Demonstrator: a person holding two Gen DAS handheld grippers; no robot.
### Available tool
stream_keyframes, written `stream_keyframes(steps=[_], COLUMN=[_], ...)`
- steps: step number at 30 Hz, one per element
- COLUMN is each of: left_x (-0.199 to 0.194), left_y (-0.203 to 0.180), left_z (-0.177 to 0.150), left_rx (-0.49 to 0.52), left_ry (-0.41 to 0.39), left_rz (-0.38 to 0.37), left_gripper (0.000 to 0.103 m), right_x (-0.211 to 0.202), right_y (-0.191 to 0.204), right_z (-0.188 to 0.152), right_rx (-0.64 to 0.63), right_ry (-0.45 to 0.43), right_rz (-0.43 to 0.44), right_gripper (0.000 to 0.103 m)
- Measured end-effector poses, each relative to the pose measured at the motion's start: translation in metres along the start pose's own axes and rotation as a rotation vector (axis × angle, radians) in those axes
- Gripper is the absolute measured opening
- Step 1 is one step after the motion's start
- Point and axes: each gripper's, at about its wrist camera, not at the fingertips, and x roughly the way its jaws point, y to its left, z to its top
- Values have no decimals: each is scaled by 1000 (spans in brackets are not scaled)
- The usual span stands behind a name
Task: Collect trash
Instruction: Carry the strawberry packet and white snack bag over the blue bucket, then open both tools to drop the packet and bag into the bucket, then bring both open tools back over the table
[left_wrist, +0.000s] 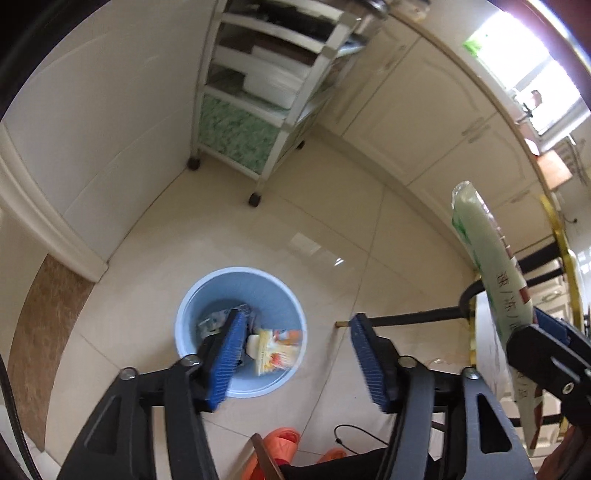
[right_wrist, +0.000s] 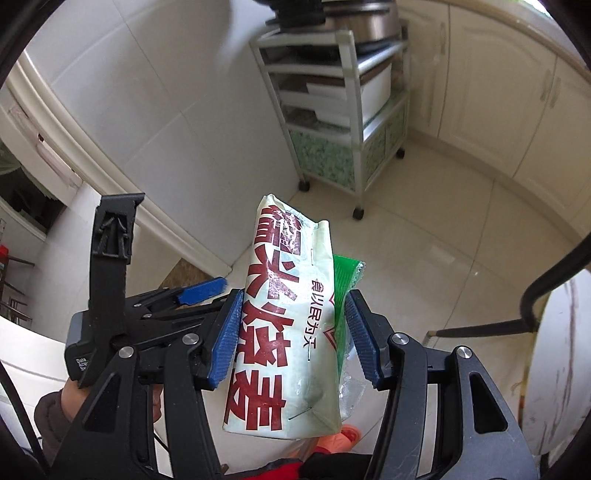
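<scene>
**Wrapper in the right gripper, bin down and to the left**

Nearest the right wrist camera, the right gripper (right_wrist: 293, 334) has its blue pads pressed in on both sides of a frozen-food wrapper (right_wrist: 284, 332), a white-green plastic bag with large red Chinese characters and a strip of green film at its right edge. The bag stands roughly upright in the grip, its long axis running along the fingers, the top end poking well past the fingertips and the bottom end hanging below them. It looks light and slack, so it should drop freely once the pads part.

The left gripper (left_wrist: 297, 354) holds nothing; its two blue pads stand well apart, and the gap between them frames bare floor tile. In the left wrist view the same wrapper shows at the far right, well off to the side of the bin.

Below and farther off, the blue trash bin (left_wrist: 192, 295) stands on the tiled floor, already holding a few wrappers, among them a yellow-orange packet (left_wrist: 275, 349). The left pad overlaps its mouth in the picture, so the left gripper is the one more nearly over it. The bin does not appear in the right wrist view at all. As I judge it, the wrapper must travel leftward and down to hang over the bin's open mouth before release.

Farther still, a white wheeled shelf cart (left_wrist: 258, 92) stands against the wall beside cream cabinets.
</scene>
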Motion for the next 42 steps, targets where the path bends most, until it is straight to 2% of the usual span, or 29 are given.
stream_keyframes(steps=[2,6,12,18,20,22,26,29,32,38,42], left_x=[6,2,-26,-51,-58,-63,-78,-91,-104,-132,-146], left_y=[4,14,26,27,25,20,9,-5,-25,-87,-138], left_z=[7,13,-7,-26,-30,-31,-36,-42,-48,-70,-86], left_rx=[-20,-69,-120,-132,-133,-125,-100,-69,-31,98,209], left_ry=[4,-11,-47,-71,-80,-90,-111,-137,-164,-216,-243], left_rz=[10,32,70,72,73,68,59,46,30,-24,-71], left_gripper=[67,68,68,68,68,68,68,68,68,69,73], right_x=[11,30,55,62,57,49,25,-9,-48,-130,-190], right_y=[0,1,11,12,13,14,11,9,6,-20,-53], right_z=[0,-2,-2,-1,-1,-2,-3,-8,-17,-41,-65], right_rx=[1,-4,-29,-17,-20,-26,-17,-39,-46,-1,73], right_ry=[20,57,94,89,73,54,12,-73,-155,-290,-377], right_rz=[4,6,25,36,34,21,-2,-87,-137,-192,-232], right_gripper=[53,54,59,69,77,78,80,82,92,93,95])
